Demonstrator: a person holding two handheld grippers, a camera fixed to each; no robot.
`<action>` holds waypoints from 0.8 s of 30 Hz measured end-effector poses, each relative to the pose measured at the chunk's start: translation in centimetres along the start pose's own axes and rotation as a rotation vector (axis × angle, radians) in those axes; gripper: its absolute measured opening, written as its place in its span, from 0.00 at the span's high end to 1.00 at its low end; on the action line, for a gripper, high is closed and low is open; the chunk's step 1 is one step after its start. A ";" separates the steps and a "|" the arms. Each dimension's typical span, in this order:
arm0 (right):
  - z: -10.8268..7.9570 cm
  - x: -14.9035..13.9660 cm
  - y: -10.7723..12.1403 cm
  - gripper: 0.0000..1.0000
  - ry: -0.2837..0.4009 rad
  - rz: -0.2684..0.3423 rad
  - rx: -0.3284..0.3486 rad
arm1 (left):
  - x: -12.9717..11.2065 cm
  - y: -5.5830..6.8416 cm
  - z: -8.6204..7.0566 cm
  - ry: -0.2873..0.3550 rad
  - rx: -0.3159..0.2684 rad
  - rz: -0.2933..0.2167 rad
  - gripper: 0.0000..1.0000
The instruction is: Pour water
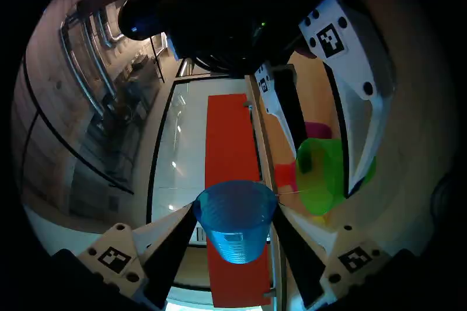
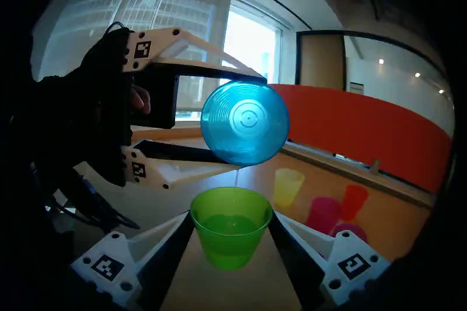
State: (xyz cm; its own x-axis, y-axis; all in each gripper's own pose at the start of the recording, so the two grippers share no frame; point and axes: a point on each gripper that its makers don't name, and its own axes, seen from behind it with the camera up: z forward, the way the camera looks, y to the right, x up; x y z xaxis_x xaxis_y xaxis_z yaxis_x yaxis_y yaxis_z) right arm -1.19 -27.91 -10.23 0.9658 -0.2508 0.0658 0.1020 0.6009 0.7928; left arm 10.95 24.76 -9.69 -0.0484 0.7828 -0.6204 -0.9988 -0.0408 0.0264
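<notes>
Left gripper (image 1: 233, 213) jaws pinch blue cup (image 1: 235, 235) mid-wall, tipped. Right gripper (image 2: 231, 220) jaws pinch part-filled green cup (image 2: 231, 247). 2 cups likely light, crushable: hold gently below rim.

Wooden table (image 2: 382, 220), light brown, smooth, plain top. In the right gripper view four small translucent plastic cups stand on it in a loose cluster, right of centre and towards the far edge. Yellow cup (image 2: 288, 186) is upright, closest to the middle and a little apart from the others. Pink cup (image 2: 324, 215) is near it on the right. Orange-red cup (image 2: 354, 201) is upright, just behind the pink one. Magenta cup (image 2: 348, 230) is in front of those two, partly hidden, top part showing. The last three sit close together; contact unclear. Green cup (image 2: 232, 235) is up front with liquid inside; cannot tell if its base touches the table.
</notes>
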 end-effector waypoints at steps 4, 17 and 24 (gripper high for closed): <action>0.0 0.0 0.0 0.08 0.000 -0.001 0.000 | 0.0 -0.1 0.2 0.000 0.004 -0.002 0.12; -0.1 0.0 0.1 0.08 0.005 -0.003 -0.003 | -1.0 -0.1 1.0 -0.006 0.011 -0.165 0.12; 0.0 0.1 0.1 0.08 0.009 -0.002 -0.006 | -2.1 0.0 1.3 -0.021 0.008 -0.326 0.12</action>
State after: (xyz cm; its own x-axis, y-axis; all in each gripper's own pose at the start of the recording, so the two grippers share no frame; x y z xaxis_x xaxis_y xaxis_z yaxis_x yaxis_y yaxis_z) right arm -1.07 -27.87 -10.21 0.9676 -0.2456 0.0585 0.1058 0.6047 0.7894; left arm 11.09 23.93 -7.42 0.2736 0.7667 -0.5808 -0.9618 0.2188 -0.1643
